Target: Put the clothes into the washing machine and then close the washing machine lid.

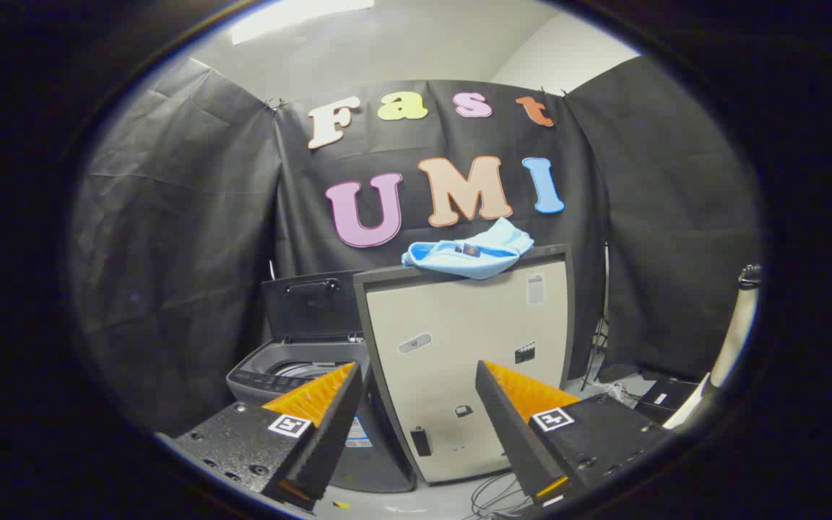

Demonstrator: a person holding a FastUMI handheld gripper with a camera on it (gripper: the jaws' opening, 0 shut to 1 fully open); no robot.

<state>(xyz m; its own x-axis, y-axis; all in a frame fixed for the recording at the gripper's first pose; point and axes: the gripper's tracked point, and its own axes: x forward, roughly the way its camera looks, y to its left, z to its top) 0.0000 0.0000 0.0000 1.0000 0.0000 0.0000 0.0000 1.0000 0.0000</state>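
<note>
Clothes here means one light blue garment, lying bunched on the top edge of a tall pale cabinet, well beyond the fingers and above them. The gripper stands released, its two fingers spread wide with nothing between them but the cabinet's front panel further off. The washing machine sits lower and to the left of the cabinet, just behind it, with its lid raised upright at the back and the drum open. My judgement is that the main risk lies in the pick: the garment rests loosely on a narrow ledge, so a nudge from one finger instead of a clean pinch could push it off the far side, where it would drop out of reach behind the cabinet. A shallow bite on a single fold might also let it slip during the carry across to the drum. The cabinet's corner stands between the garment and the washer opening, so a low swing could snag the cloth there. Cables trail on the floor near the cabinet's base, and a dark box sits to the right.
</note>
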